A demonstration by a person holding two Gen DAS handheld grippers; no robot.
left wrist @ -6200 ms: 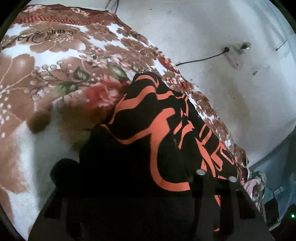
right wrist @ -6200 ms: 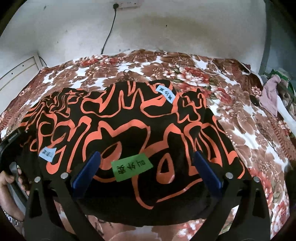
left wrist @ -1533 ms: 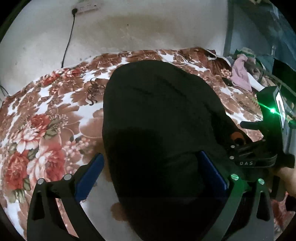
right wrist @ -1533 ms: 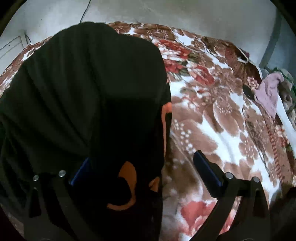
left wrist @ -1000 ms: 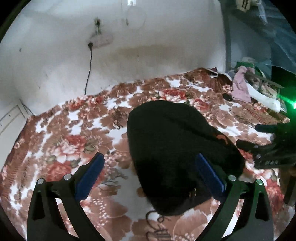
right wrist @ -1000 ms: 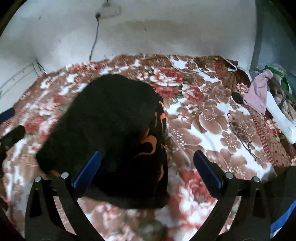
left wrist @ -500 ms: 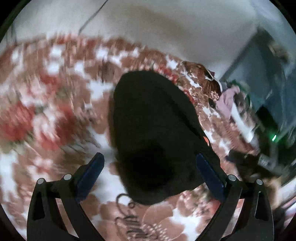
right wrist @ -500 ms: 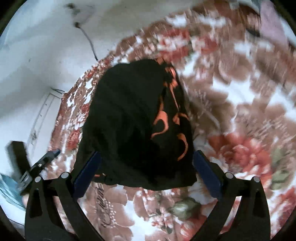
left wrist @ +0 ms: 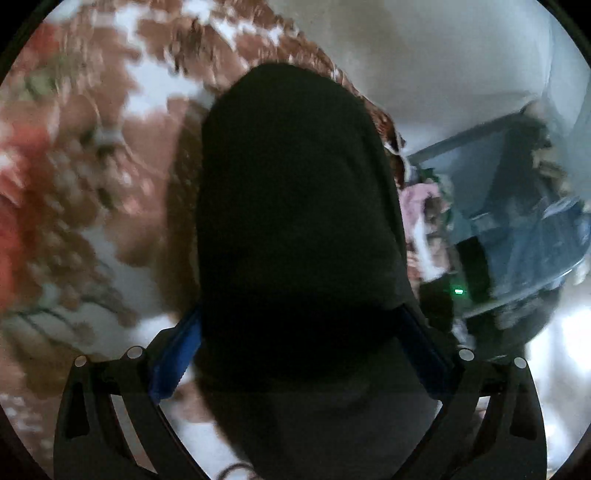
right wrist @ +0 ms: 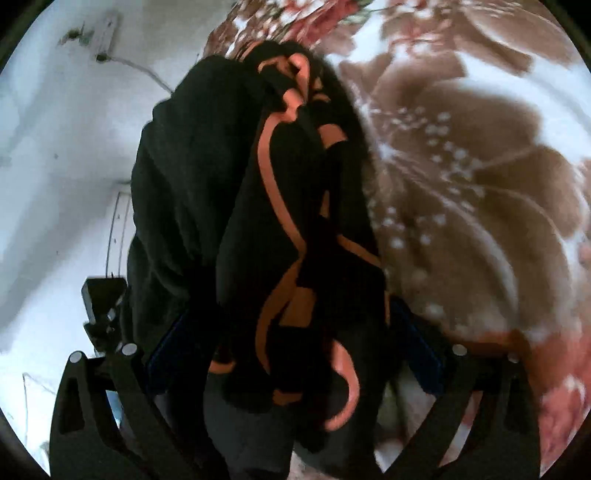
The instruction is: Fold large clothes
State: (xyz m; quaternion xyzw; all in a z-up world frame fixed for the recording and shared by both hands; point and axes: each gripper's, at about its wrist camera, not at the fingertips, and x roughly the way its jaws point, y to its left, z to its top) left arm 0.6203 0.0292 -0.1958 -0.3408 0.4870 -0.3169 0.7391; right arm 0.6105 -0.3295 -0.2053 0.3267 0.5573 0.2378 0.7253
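The folded garment (left wrist: pixel 295 203) is a dark bundle on the floral blanket (left wrist: pixel 92 184); in the left wrist view only its plain black side shows. My left gripper (left wrist: pixel 299 332) is open, its blue-padded fingers (left wrist: pixel 173 350) spread wide on either side of the bundle's near end. In the right wrist view the garment (right wrist: pixel 258 203) shows its black folds with orange lines. My right gripper (right wrist: pixel 291 332) is open too, and the bundle fills the gap between its fingers. Whether the pads touch the cloth is hidden.
The blanket (right wrist: pixel 480 166) spreads to the right of the bundle. A white wall with a socket and cable (right wrist: pixel 103 33) stands behind. A black device with a green light (left wrist: pixel 458 291) and a heap of pink and other clothes (left wrist: pixel 421 199) lie beyond the bed's edge.
Both grippers have swung in close to the folded bundle from opposite sides and tilted. It now fills the space between each pair of fingers. The background is blurred by motion.
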